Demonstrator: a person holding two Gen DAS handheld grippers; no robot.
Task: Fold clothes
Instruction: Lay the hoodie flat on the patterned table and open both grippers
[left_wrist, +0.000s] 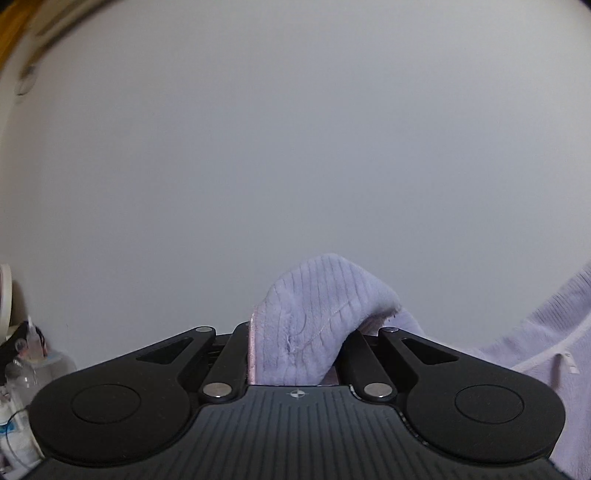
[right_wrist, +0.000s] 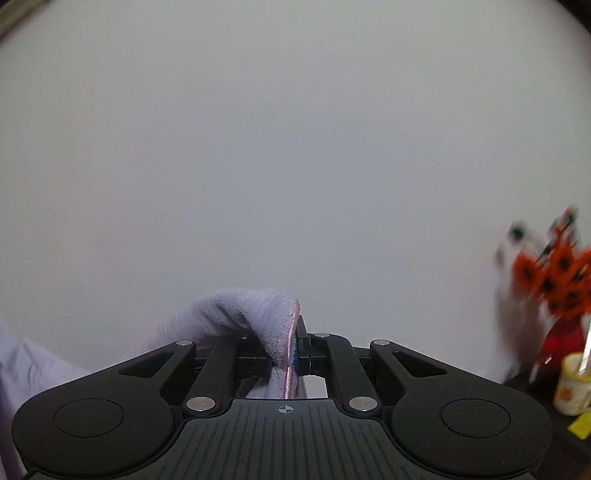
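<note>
Both grippers are nearest the lens w/ lavender fleece bunched between the fingers. Left gripper (left_wrist: 295, 343) is clamped on a ribbed, plush garment (left_wrist: 314, 317); fabric humps up over the jaws and hides the tips, so contact pads not visible, but cloth is clearly pinched and carried. Right gripper (right_wrist: 286, 354) is likewise closed on the same garment (right_wrist: 236, 314), pinching right along the pink satin-trimmed edge (right_wrist: 290, 350), blue pads just showing either side of the trim. Garment is airborne, not on any surface: in left view it runs off to the right edge and sags down, w/ a small white tag (left_wrist: 569, 362) on it; in right view it trails off to the left. So it spans between the two grippers. Judgement: held up by two edge pts to let it hang flat and square up before laying down for a fold, early in the task, no fold visible yet. Gripping on the trim makes sense, stiffer hem = less slip. Risk: plush fabric is thick, could creep out of the left pinch. Bkgd is plain pale wall (left_wrist: 295, 147). Periphery: bottles/clutter (left_wrist: 26, 369) low left in left view; orange flowers (right_wrist: 554, 273) (blurred) and a cream cup (right_wrist: 574, 384) low right in right view.
</note>
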